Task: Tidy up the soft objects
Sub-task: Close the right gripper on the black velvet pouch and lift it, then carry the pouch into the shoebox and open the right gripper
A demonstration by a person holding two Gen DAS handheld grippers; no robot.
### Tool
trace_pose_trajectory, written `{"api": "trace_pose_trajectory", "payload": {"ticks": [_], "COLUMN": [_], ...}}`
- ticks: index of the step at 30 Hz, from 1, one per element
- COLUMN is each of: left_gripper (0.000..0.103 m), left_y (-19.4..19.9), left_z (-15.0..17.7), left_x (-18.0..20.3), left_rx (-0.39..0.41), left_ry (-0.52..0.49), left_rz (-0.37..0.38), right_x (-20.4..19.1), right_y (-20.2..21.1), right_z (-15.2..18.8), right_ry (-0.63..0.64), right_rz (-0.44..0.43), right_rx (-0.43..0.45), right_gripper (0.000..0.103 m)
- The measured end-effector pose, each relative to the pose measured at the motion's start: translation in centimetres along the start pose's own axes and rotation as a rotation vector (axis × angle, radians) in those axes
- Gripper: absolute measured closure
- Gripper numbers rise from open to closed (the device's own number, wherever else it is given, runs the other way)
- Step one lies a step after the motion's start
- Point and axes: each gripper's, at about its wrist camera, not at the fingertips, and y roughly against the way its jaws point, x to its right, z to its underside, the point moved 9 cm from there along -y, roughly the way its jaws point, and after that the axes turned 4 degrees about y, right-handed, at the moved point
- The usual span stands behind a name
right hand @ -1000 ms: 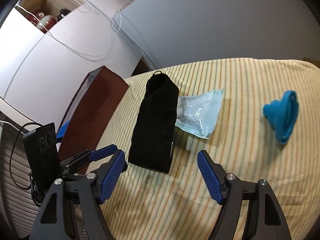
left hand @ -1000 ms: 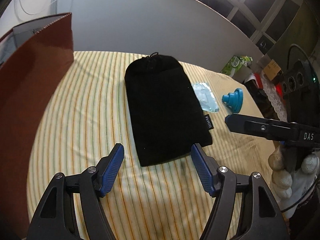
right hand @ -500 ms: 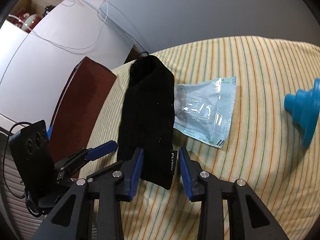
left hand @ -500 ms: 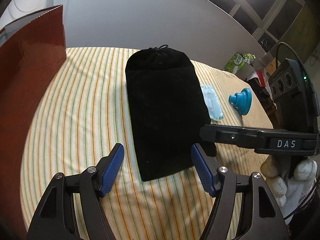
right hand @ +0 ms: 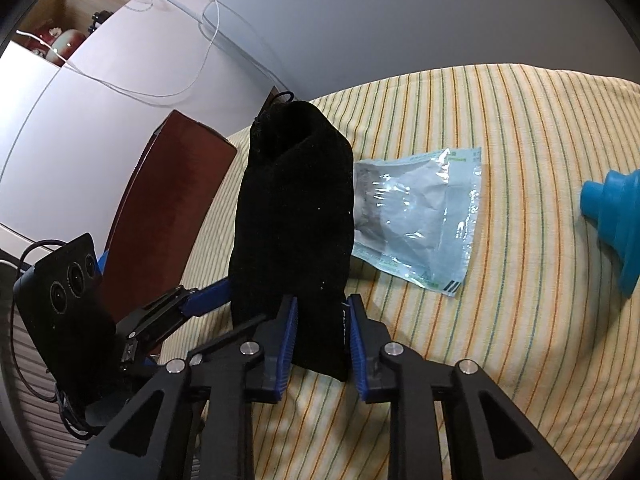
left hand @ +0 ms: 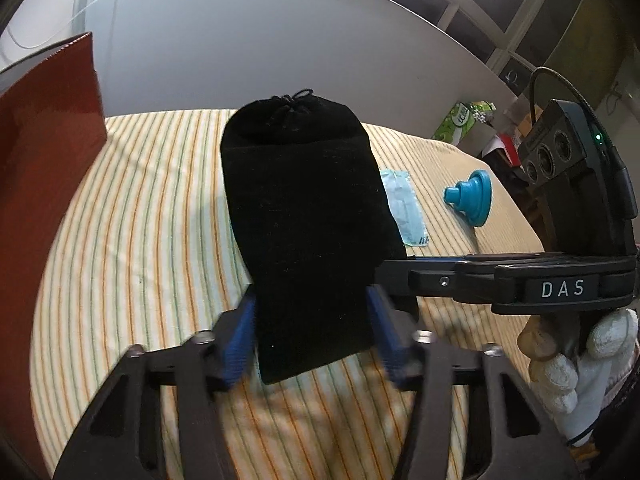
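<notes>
A black velvet drawstring pouch point(left hand: 304, 224) lies lengthwise on the striped cloth point(left hand: 152, 208), its near end raised. My left gripper point(left hand: 312, 336) closes on that near end; its blue pads are blurred and touch both sides of the pouch. My right gripper point(right hand: 320, 332) is shut on the same end's right corner, pouch point(right hand: 292, 216) pinched between the pads. The right gripper's arm point(left hand: 500, 280) crosses the left wrist view from the right.
A clear plastic packet point(right hand: 416, 216) lies right of the pouch. A blue collapsible funnel point(right hand: 616, 216) lies further right. A dark red box point(left hand: 44, 184) stands on the left. A grey wall bounds the far side.
Both grippers moved in over the pouch's near end. The right one closed on it first, then the left narrowed around it. The pouch's near end lifted off the cloth.
</notes>
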Motion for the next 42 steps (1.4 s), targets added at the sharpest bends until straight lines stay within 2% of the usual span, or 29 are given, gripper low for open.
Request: {"api": "trace_pose_trajectory", "payload": {"ticks": [5,15,21,26,33,42], "left_gripper": [0.061,0.061,0.061,0.061,0.061,0.061], "left_y": [1.1,5.8,8.3,9.8,11.7,15.9], "left_z": [0.3,2.2,3.1,4.4,6.8,6.8], "left_x": [0.2,-0.4,-1.5,-2.0,-1.5,-1.1], "left_rx": [0.020,0.082,0.113,0.110,0.110,0.197], "left_ry": [-0.014,0.002,0.033,0.069,0.057,0.038], "left_rz": [-0.017,-0.040,-0.041,-0.033,-0.046,-0.090], "right_x": [-2.0,-7.2,-9.5,-11.4,-12.4,-15.0], "right_y": [-0.5,-0.3,-0.7,-0.9,-0.6,0.9], "right_z": [0.0,2.3,2.4,3.5,6.1,6.5], "right_ry": [0.033,0.122,0.160,0.175,0.184,0.230], "right_rz": [0.020,0.007,-0.012,-0.037,-0.063,-0.086], "right_rx": [0.009,0.015,0.014,0.000,-0.026,0.001], "right_gripper": [0.082,0.082,0.082,0.082,0.082,0.082]}}
